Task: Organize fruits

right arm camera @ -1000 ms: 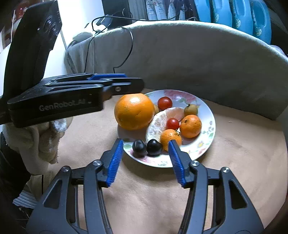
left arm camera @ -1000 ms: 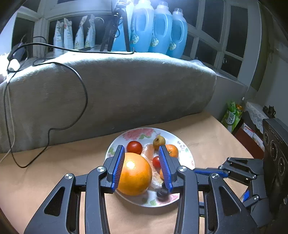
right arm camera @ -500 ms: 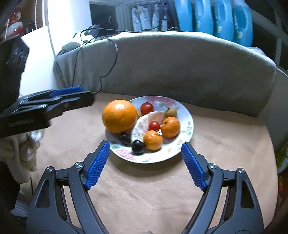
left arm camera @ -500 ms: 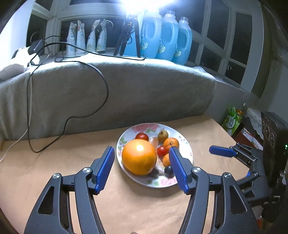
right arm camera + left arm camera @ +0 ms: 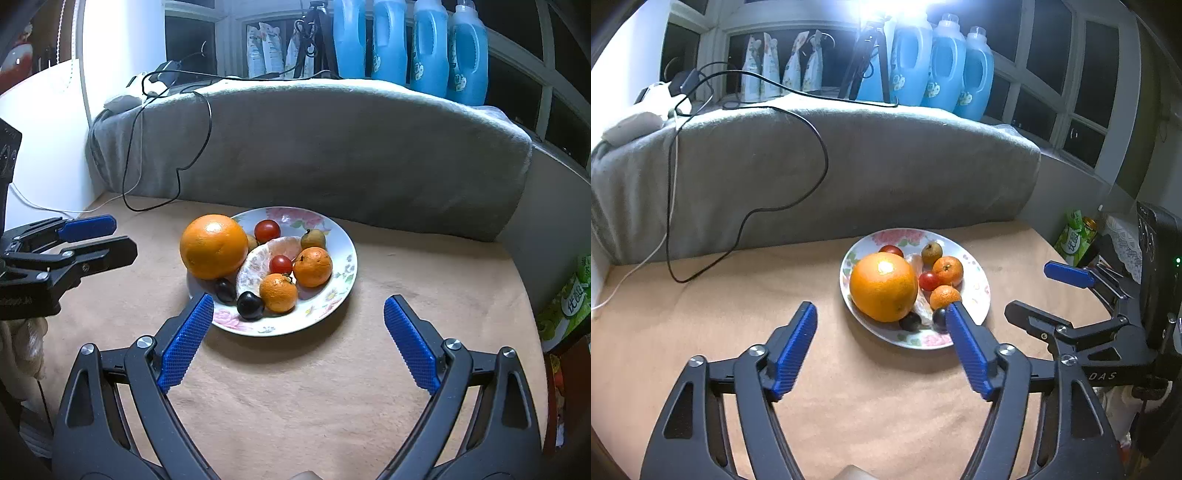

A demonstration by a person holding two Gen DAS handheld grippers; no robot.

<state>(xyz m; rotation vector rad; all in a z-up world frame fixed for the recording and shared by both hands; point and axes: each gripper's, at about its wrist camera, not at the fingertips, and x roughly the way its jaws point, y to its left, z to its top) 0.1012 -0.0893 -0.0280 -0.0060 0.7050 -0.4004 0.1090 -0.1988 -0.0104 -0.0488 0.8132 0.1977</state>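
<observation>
Ahead of both tongs, on a tan cloth-covered table [image 5: 332, 387], sits a floral plate [image 5: 343, 273] heaped with fruit, well forward of a grey blanket-draped backrest [image 5: 849, 162]. Only the right wrist view shows the whole heap: a large orange [image 5: 213, 246] at the plate's left edge, two small mandarins [image 5: 313, 267], two cherry tomatoes [image 5: 267, 230], a peeled citrus half [image 5: 258, 264], a brownish small fruit [image 5: 313, 239] and two dark plums [image 5: 250, 305]. From the left wrist view the large orange [image 5: 883, 287] hides much of the peeled half, and the right blue pad covers part of one plum; this view alone shows a green packet [image 5: 1071, 240] off to the right.

The left gripper [image 5: 879, 317] has its jaws opening, nothing between the pads; the orange lies just beyond and right of centre. The right gripper [image 5: 297, 310] has its jaws opening wider too, the plate's near rim sitting between the fingertips but untouched. Each view shows the other tong at its side edge, apart from the plate.
</observation>
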